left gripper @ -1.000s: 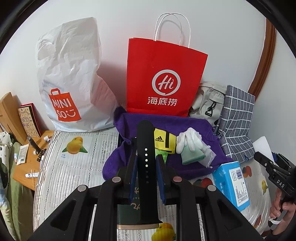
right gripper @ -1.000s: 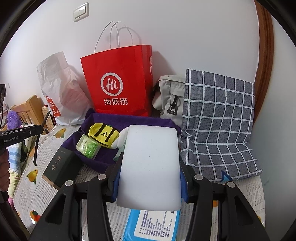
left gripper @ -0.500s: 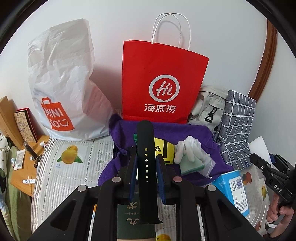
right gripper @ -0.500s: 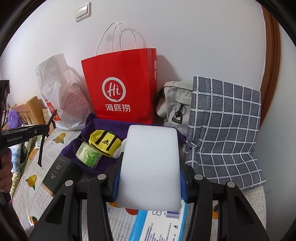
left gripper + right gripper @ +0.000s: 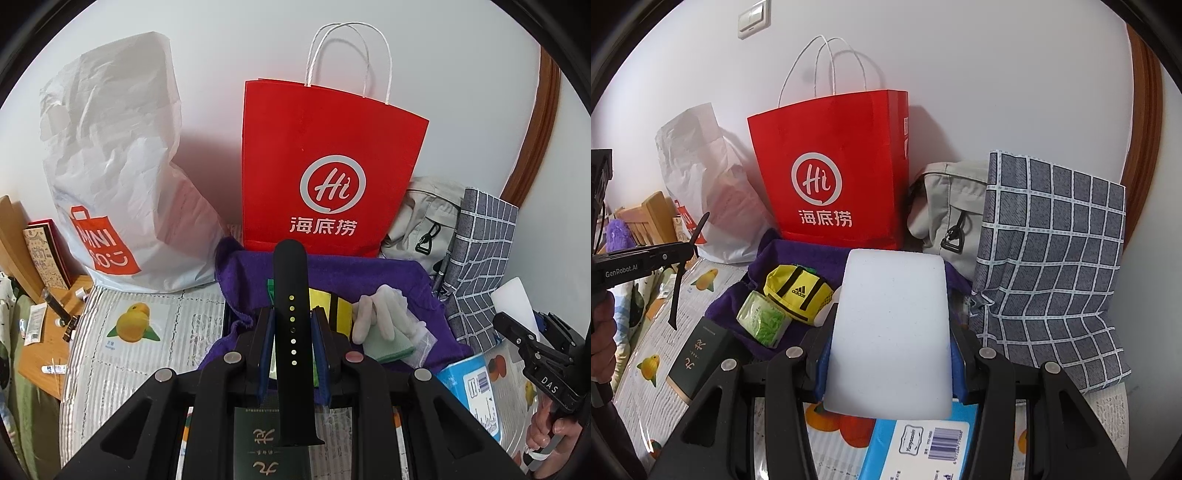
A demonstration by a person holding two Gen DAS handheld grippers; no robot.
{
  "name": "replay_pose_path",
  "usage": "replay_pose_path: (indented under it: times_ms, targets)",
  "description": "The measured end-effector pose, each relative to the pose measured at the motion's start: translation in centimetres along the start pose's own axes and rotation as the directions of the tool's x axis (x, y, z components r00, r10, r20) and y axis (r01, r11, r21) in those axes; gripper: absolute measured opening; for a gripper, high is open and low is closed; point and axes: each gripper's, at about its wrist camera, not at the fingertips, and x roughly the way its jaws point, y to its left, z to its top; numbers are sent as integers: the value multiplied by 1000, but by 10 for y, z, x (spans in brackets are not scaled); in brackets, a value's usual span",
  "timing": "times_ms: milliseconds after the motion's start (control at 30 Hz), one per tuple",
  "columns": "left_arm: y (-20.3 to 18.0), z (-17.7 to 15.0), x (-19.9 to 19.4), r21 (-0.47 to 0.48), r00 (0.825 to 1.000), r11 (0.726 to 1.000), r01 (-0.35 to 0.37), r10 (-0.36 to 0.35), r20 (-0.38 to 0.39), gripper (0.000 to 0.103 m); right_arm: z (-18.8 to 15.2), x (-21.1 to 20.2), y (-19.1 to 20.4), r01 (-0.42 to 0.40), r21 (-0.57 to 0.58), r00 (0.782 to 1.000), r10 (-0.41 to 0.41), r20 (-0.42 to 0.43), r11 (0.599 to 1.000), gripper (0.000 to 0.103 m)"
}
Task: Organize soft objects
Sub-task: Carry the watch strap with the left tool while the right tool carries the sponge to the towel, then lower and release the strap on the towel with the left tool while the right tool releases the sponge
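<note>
Left wrist view: the left gripper (image 5: pixel 291 343) is clamped on a black strap (image 5: pixel 293 332), held above a purple towel (image 5: pixel 369 273). Right gripper (image 5: pixel 890 354) pinches a white sponge (image 5: pixel 892 332) before a red bag (image 5: pixel 834 173) and checked bag (image 5: pixel 1052 266).

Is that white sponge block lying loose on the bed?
No, the white sponge block is clamped between the blue pads of the right gripper, held up above the blue packet.
</note>
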Motion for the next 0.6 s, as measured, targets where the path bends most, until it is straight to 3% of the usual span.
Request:
replay_pose_path:
  times_ms: [600]
  targets:
    - [-2,21,25,0,1000,1000,12,-12,-12,20,15,34,-11,18,11,1000,-18,5,1000,49]
